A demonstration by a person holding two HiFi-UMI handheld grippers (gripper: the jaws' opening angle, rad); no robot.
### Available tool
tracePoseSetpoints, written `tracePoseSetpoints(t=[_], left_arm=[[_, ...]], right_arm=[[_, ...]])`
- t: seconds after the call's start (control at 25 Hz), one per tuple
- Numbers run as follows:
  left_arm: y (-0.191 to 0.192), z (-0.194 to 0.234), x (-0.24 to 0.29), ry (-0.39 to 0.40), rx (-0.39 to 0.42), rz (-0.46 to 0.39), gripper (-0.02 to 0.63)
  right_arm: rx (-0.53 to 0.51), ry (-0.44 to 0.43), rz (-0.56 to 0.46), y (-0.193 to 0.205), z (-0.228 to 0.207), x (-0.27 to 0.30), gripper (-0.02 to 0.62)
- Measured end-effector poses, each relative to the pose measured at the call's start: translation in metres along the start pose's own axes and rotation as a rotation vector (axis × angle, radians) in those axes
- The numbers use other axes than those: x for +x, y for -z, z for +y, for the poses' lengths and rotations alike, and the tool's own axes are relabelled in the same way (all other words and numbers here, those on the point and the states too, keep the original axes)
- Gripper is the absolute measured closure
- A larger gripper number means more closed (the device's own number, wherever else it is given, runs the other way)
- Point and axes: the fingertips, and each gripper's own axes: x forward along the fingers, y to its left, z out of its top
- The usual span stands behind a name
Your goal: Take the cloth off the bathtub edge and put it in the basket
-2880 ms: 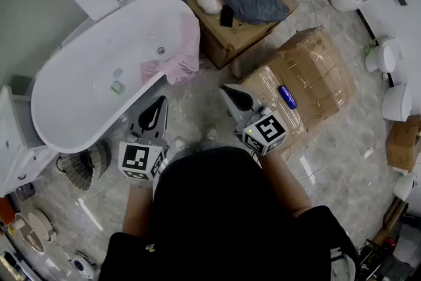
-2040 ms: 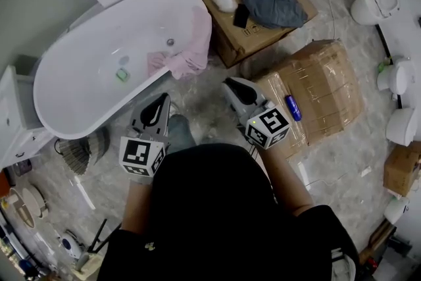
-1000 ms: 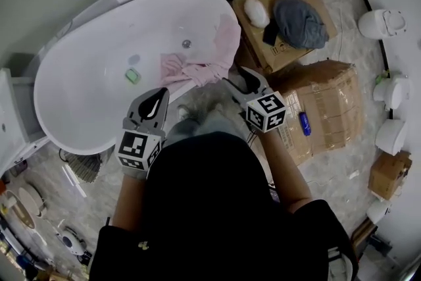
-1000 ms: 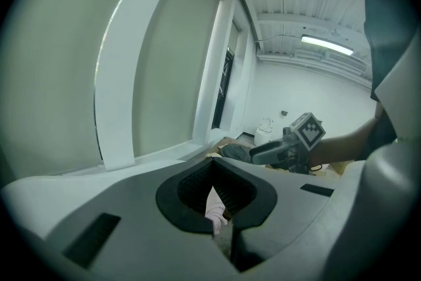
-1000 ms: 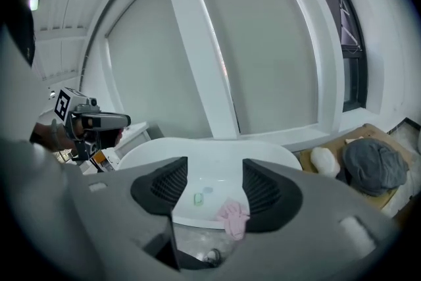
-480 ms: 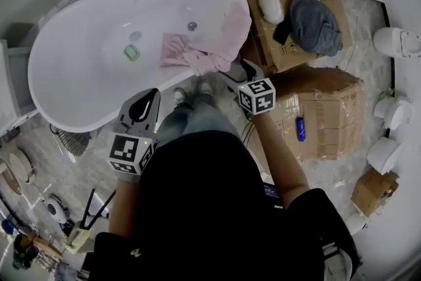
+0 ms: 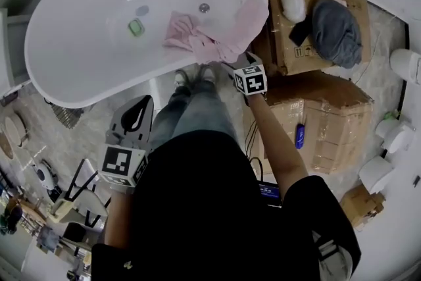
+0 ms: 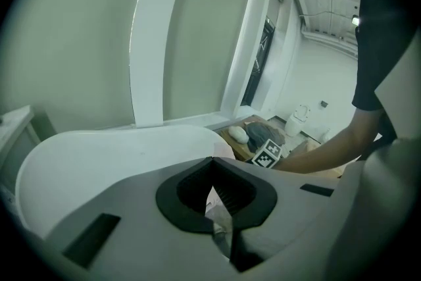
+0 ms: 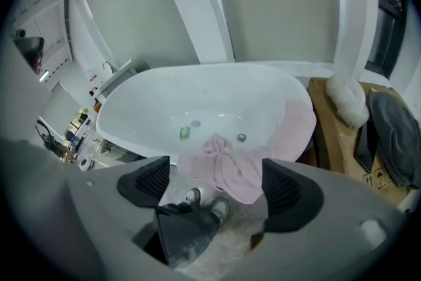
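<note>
A white oval bathtub (image 7: 79, 43) stands on a grey marbled floor (image 7: 385, 29). Two brown cardboard boxes sit just beside its rounded end: the smaller box (image 7: 283, 49) is nearer the wall, and the larger, tape-wrapped box (image 7: 332, 135) is in front of it. Several white ceramic fixtures (image 7: 378, 174) line the right edge of the floor, and behind the tub rises a plain pale grey-green wall (image 9: 283, 3), crossed by a slanting white beam (image 9: 194, 3) under soft, even light.

Head view: from above, steeply down, far off; bathtub (image 7: 85, 43) at 11 o'clock, cardboard box (image 7: 286, 43) at 1. Left gripper view: low, close, looking across tub rim. Right gripper view: tilted down, near cloth (image 9: 237, 168) at 6 o'clock. Shared by all three: tub and box
</note>
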Motion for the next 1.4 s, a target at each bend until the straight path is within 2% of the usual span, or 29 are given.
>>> tracePoseSetpoints(t=[0.2,0.56,0.72,0.96,1.0,1.08,1.28,1.4], left_arm=[[0.021,0.0,0.008,-0.068,-0.036,0.052,0.594],[0.056,0.011,0.012,-0.116,-0.086,0.113,0.594],[0.067,0.008,0.013,-0.136,-0.16,0.166,0.594],[0.075,0.011,0.016,-0.146,-0.179,0.181,0.594],[0.076,0.011,0.016,-0.147,-0.181,0.183,0.594],[0.079,0.013,0.015,-0.149,-0.17,0.178,0.594],[0.078,0.013,0.016,-0.137,-0.126,0.161,0.594],[0.078,0.01,0.015,-0.127,-0.119,0.159,0.594]], right_arm=[[-0.011,0.005,0.091,0.033,-0.023,0.053,0.146],[-0.026,0.045,0.202,0.065,-0.054,0.121,0.107],[0.001,0.062,0.218,0.073,-0.063,0.138,0.106],[0.028,0.012,0.232,0.074,-0.062,0.146,0.1],[0.036,-0.005,0.242,0.075,-0.059,0.146,0.118],[0.06,-0.038,0.258,0.075,-0.05,0.145,0.198],[0.106,-0.089,0.238,0.077,-0.024,0.143,0.441],[0.096,-0.09,0.221,0.076,-0.015,0.142,0.52]])
